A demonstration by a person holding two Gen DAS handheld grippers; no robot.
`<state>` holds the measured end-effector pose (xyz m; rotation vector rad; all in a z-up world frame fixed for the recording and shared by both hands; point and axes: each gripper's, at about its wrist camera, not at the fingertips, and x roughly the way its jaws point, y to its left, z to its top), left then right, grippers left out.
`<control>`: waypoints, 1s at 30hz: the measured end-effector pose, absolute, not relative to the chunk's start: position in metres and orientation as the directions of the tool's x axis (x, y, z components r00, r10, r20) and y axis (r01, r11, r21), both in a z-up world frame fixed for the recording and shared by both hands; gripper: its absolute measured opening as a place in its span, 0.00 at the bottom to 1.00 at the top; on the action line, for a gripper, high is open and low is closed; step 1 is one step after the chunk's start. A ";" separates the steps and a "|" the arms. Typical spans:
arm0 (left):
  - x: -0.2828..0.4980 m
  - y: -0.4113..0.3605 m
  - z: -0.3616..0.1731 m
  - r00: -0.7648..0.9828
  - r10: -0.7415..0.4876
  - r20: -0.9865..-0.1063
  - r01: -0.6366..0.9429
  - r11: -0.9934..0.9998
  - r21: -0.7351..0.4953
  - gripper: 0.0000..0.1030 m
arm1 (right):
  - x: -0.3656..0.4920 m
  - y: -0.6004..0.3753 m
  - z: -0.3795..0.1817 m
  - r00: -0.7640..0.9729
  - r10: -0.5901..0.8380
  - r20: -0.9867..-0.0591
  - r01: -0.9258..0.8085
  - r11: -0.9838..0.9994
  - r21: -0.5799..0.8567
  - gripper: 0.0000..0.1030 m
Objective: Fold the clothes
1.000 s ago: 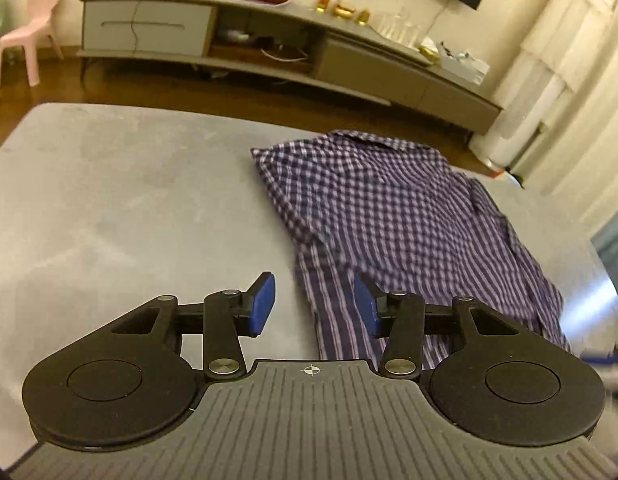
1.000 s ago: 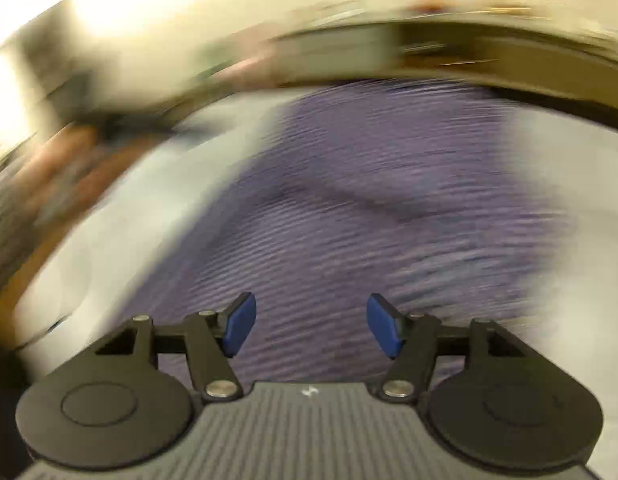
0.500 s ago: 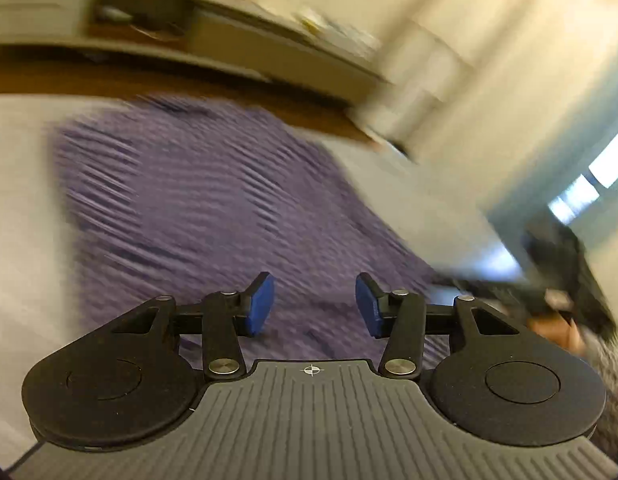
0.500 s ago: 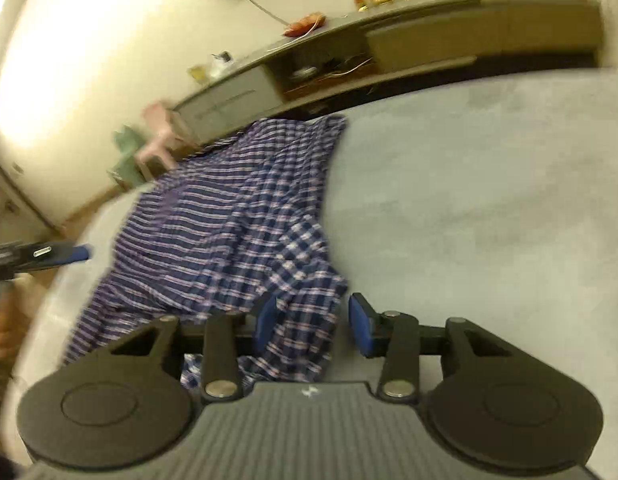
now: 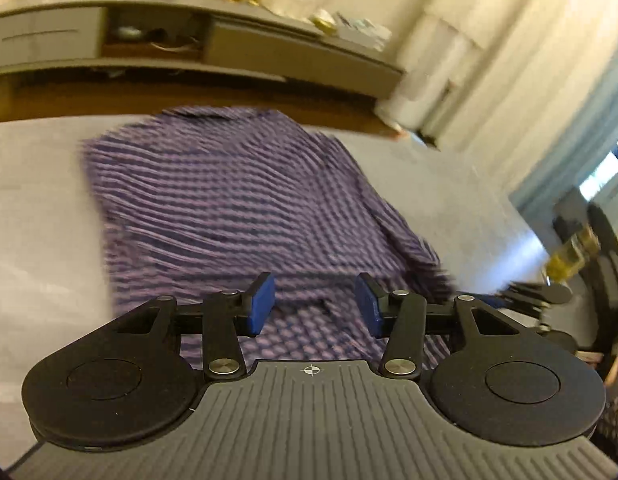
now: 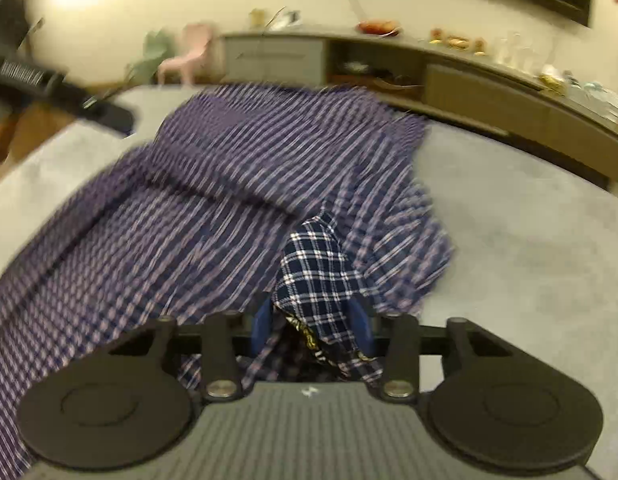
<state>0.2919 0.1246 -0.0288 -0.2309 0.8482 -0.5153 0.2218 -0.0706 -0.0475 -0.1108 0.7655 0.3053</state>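
A purple and white checked shirt (image 5: 229, 200) lies spread on the grey table (image 5: 37, 240). My left gripper (image 5: 315, 306) hovers over the shirt's near hem, open, with nothing between its blue pads. In the right wrist view the same shirt (image 6: 213, 200) stretches away to the left. My right gripper (image 6: 311, 322) is closing at the shirt's near right corner. A bunched fold of the cloth (image 6: 317, 264) stands up between its pads, stays sharp while the rest blurs, and looks pinched.
A long grey TV cabinet (image 5: 269, 40) with small items on top runs along the far wall. Pale curtains (image 5: 549, 100) hang at the right. A pink child's chair (image 6: 189, 56) stands by the wall. Bare table (image 6: 529, 240) lies right of the shirt.
The left view has swung right, from the shirt's left edge to over its near hem. The right gripper's jaws have narrowed onto the shirt's corner, and a fold now stands up between them.
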 end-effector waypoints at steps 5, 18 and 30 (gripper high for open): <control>0.320 0.181 -0.023 0.604 -0.456 -0.653 0.216 0.883 -0.417 0.43 | 0.221 -0.070 -0.044 0.740 0.117 -0.663 -0.245 0.964 -0.103 0.31; 0.373 0.234 -0.080 0.620 -0.385 -0.683 0.007 0.874 -0.486 0.43 | 0.263 -0.131 -0.053 0.757 0.136 -0.639 -0.094 0.991 0.099 0.27; 0.414 0.230 -0.086 0.638 -0.345 -0.688 -0.012 0.889 -0.457 0.45 | 0.266 -0.191 0.014 0.825 0.236 -0.514 -0.105 0.957 0.269 0.05</control>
